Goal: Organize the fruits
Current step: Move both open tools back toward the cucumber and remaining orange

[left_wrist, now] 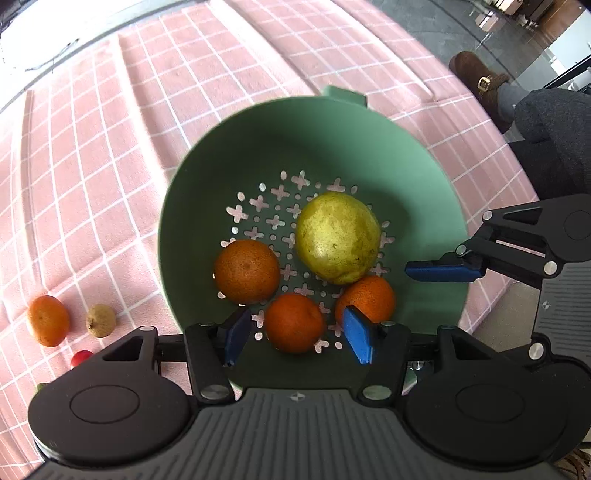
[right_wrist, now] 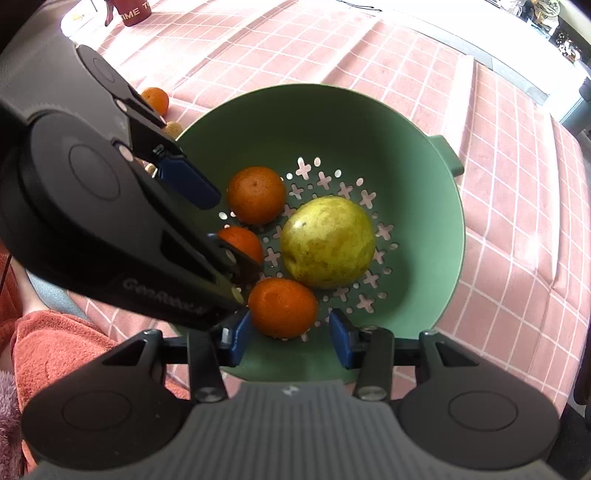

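A green colander bowl (left_wrist: 314,140) (right_wrist: 351,140) on the pink checked cloth holds a yellow-green pear (left_wrist: 338,236) (right_wrist: 327,242) and three oranges. My left gripper (left_wrist: 295,339) (right_wrist: 232,236) points down into the bowl, open, with the nearest orange (left_wrist: 293,321) (right_wrist: 240,242) lying between its blue pads and a gap on each side. My right gripper (right_wrist: 291,339) hangs open over the bowl's near side above another orange (right_wrist: 282,308) (left_wrist: 365,299), its pads apart from it. In the left wrist view one of its blue fingers (left_wrist: 439,271) shows. The third orange (left_wrist: 246,271) (right_wrist: 256,195) rests beside the pear.
Outside the bowl on the cloth lie an orange (left_wrist: 48,320) (right_wrist: 155,99), a small brownish fruit (left_wrist: 100,320) and a small red fruit (left_wrist: 81,357). A person's leg and brown boot (left_wrist: 480,79) are past the table edge. A dark red cup (right_wrist: 133,14) stands far back.
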Tool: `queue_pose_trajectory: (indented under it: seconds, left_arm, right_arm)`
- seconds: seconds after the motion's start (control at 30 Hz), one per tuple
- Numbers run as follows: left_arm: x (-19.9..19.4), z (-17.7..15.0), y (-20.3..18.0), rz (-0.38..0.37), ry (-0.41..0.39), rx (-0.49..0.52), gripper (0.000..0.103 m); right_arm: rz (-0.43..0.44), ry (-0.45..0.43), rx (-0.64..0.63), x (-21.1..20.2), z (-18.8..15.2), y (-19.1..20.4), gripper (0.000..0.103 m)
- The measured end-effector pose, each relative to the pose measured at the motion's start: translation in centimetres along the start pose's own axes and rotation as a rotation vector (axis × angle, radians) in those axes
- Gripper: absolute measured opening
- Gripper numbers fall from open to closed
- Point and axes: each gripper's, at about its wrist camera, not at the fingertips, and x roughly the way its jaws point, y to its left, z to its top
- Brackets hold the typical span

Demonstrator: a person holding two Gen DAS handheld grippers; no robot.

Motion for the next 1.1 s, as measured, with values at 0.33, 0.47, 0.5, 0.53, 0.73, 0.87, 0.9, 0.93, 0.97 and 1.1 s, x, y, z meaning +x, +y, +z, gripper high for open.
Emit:
queue_pose_trajectory:
  seconds: [0.33, 0.47, 0.5, 0.53, 0.73, 0.87, 0.9, 0.93, 0.97, 1.1]
  left_arm:
    - [-8.4, -4.4, 1.0, 0.023, -0.207, 0.042, 0.067]
    - [-11.5, -7.0, 3.0, 0.034, -0.296, -0.001, 0.067]
    - [-12.0, -7.6, 3.5, 0.035, -0.313, -0.017, 0.067]
    - [-12.7, -8.4, 4.3, 0.038, -0.335, -0.041, 0.067]
    - [-14.0, -12.4, 8.4, 0.092, -0.395, -0.173, 0.067]
    - [-13.1, -15.1, 11.4, 0.115, -0.42, -0.296, 0.065]
    - [-12.8, -15.6, 11.9, 0.114, -0.421, -0.321, 0.064]
    - [-12.4, -16.3, 12.6, 0.11, -0.419, -0.346, 0.063]
    - [-12.0, -16.7, 13.0, 0.106, -0.419, -0.367, 0.062]
    - [-9.7, -18.5, 14.5, 0.048, -0.424, -0.483, 0.06]
  right_arm:
    - [-0.02, -0.194, 0.137, -5.0, -1.1, 2.3, 0.044]
    - [-0.032, -0.325, 0.212, -6.7, -1.7, 4.4, 0.044]
    - [-0.029, -0.353, 0.227, -6.9, -1.8, 5.0, 0.044]
    - [-0.025, -0.385, 0.246, -7.1, -1.8, 5.6, 0.044]
    - [0.041, -0.539, 0.332, -6.9, -2.4, 9.6, 0.044]
    - [0.072, -0.594, 0.342, -5.4, -2.1, 12.6, 0.042]
    - [0.074, -0.603, 0.341, -5.0, -2.0, 13.5, 0.042]
    - [0.073, -0.607, 0.331, -4.7, -1.8, 14.2, 0.041]
    - [0.071, -0.608, 0.32, -4.3, -1.7, 14.8, 0.039]
    - [0.04, -0.57, 0.27, -2.0, -0.8, 16.9, 0.025]
